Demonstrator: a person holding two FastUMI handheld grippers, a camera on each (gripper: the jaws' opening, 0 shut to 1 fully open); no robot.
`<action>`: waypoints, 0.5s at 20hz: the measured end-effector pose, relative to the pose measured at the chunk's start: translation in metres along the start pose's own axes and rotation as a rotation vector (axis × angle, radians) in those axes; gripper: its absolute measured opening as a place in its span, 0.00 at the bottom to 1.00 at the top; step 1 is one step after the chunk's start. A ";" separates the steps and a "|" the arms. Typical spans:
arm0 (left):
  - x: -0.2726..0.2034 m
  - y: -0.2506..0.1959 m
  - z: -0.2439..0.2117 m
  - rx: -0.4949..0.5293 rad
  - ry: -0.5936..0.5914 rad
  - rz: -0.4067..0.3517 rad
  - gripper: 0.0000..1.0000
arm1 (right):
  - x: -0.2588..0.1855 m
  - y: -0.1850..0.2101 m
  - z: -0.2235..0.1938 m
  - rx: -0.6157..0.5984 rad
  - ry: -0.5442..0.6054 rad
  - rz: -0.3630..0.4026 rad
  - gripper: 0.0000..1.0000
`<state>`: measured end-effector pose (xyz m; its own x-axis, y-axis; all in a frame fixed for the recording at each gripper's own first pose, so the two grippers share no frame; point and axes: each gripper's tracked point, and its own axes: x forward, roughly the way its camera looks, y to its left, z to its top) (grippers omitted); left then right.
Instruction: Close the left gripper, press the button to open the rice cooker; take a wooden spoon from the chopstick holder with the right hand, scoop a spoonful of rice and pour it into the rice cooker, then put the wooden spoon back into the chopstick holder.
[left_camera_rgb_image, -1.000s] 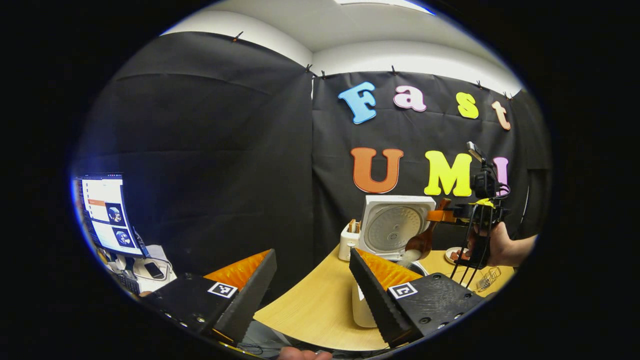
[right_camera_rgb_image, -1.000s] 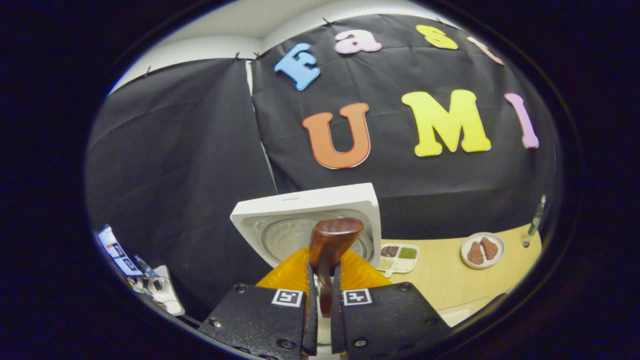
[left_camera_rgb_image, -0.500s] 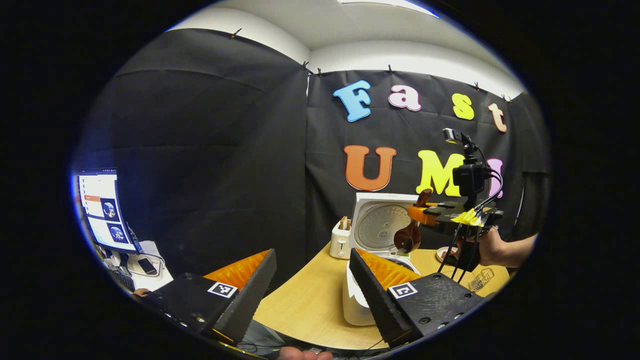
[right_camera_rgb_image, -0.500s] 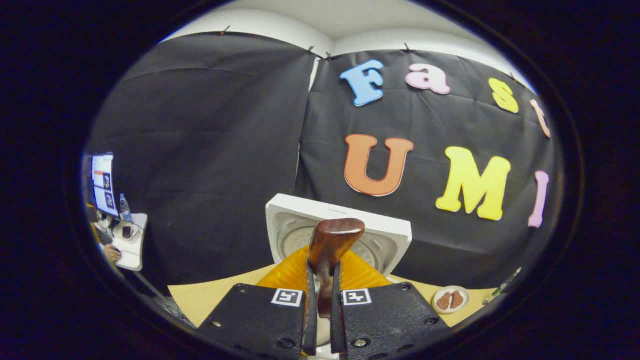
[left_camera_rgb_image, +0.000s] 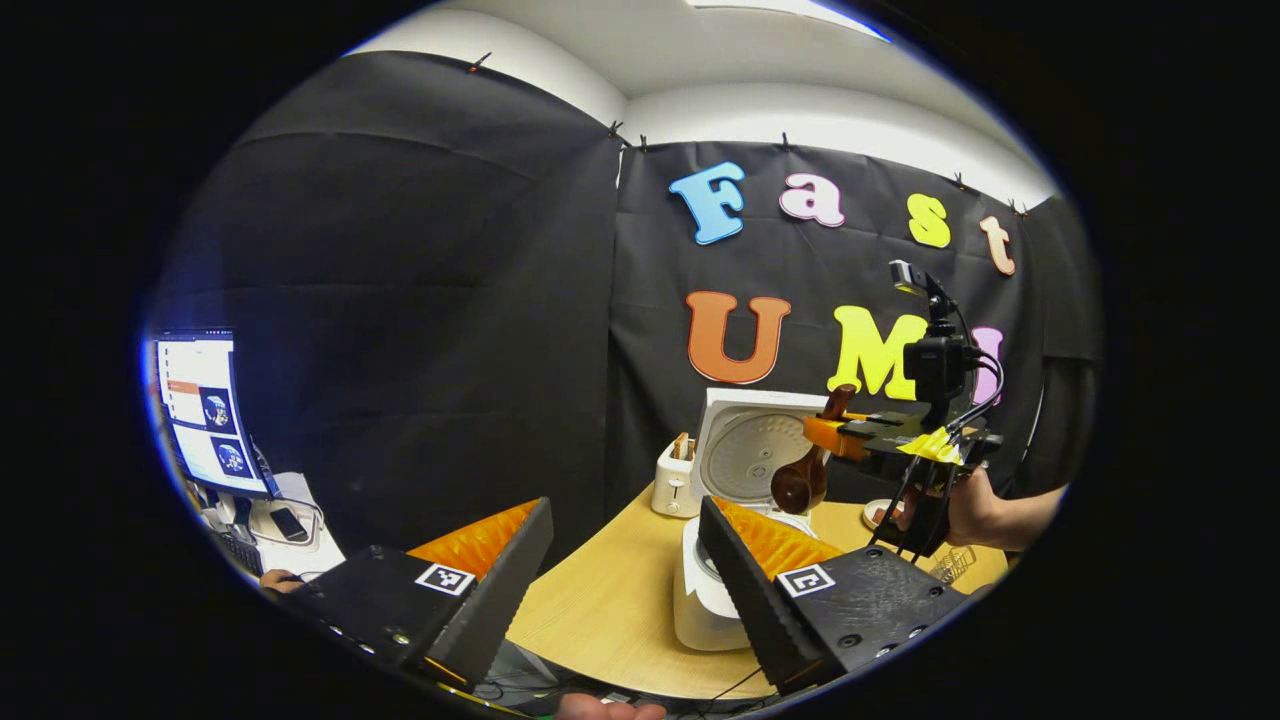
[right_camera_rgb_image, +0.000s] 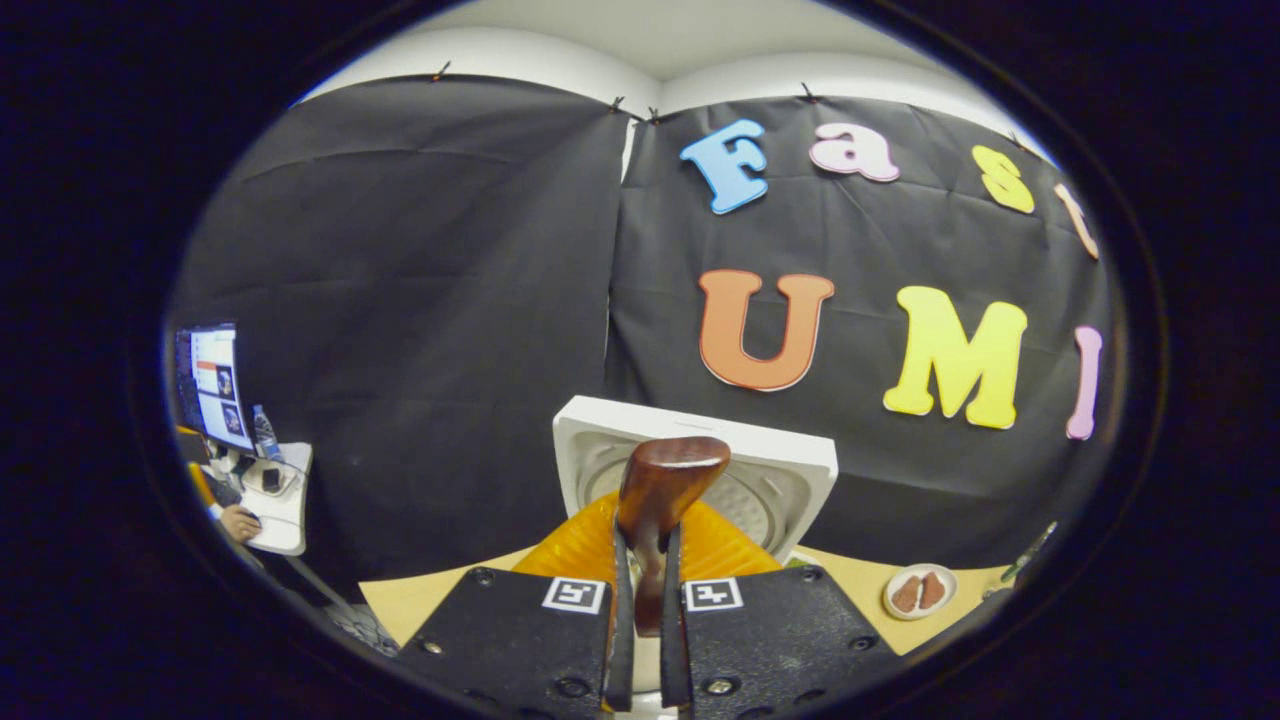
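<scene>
Two steps are looking done, the rice cooker (left_camera_rgb_image: 745, 455) standing open and the right gripper (right_camera_rgb_image: 640, 610) clenching the wooden spoon (left_camera_rgb_image: 800, 480) above it, at two o'clock from the released left gripper (left_camera_rgb_image: 620, 590), with returning it to the chopstick holder (left_camera_rgb_image: 675, 480) remaining.

Both black grippers (right_camera_rgb_image: 640, 640) carry square tags and screws.

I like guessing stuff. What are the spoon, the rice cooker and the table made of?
Spoon: looks like dark wood with a glossy varnish, since it is reddish-brown and shines. Rice cooker: probably smooth white plastic outside; the ribbed, greyish disc inside its open lid looks like metal. Table: pale wood or wood-look laminate, with a fine grain and matte finish.
</scene>
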<state>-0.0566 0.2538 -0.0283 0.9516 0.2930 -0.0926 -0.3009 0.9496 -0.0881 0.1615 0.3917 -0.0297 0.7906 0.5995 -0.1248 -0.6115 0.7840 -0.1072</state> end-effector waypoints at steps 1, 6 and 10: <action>0.000 -0.002 0.001 0.004 -0.001 0.004 0.94 | -0.004 -0.004 0.001 0.041 0.000 -0.002 0.16; 0.004 -0.024 0.010 -0.005 -0.015 -0.023 0.94 | -0.033 -0.043 0.013 0.293 -0.008 -0.029 0.16; 0.011 -0.046 0.012 0.005 -0.008 -0.067 0.94 | -0.070 -0.092 0.019 0.438 -0.030 -0.078 0.16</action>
<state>-0.0312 0.2147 -0.0132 0.9700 0.2299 -0.0790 -0.2365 0.9676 -0.0886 0.1631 0.2803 0.0076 0.8381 0.5356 -0.1037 -0.4835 0.8173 0.3133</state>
